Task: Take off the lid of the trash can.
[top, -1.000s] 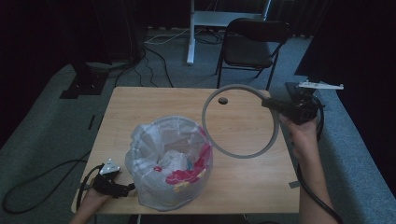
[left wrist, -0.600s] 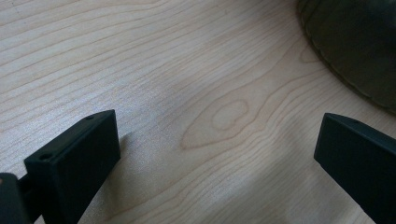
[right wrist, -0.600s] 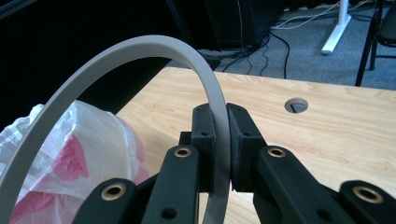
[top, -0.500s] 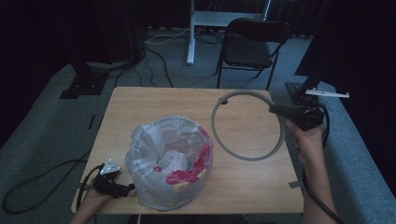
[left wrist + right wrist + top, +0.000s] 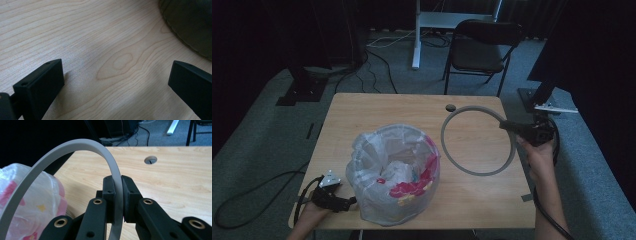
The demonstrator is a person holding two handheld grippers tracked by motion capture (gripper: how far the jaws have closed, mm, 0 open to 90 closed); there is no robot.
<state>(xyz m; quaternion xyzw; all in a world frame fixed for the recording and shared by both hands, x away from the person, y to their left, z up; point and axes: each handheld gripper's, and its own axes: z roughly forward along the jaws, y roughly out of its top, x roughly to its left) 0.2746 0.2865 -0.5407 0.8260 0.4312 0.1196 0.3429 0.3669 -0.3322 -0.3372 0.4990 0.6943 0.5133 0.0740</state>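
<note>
From above, I'm holding the grey ring [image 5: 478, 140] over the table [image 5: 377, 112], at 3 o'clock from the bagged bin [image 5: 393, 172]. My right gripper [image 5: 118, 192] is clamping its rim; my left gripper [image 5: 117, 82] is hanging open. Next: set it down flat, I guess.

A light brown wooden table [image 5: 377, 112] with a small round hole [image 5: 451, 107] near its far edge stood on grey carpet. A round bin lined with a clear plastic bag [image 5: 393, 172] sat on its near left part.
</note>
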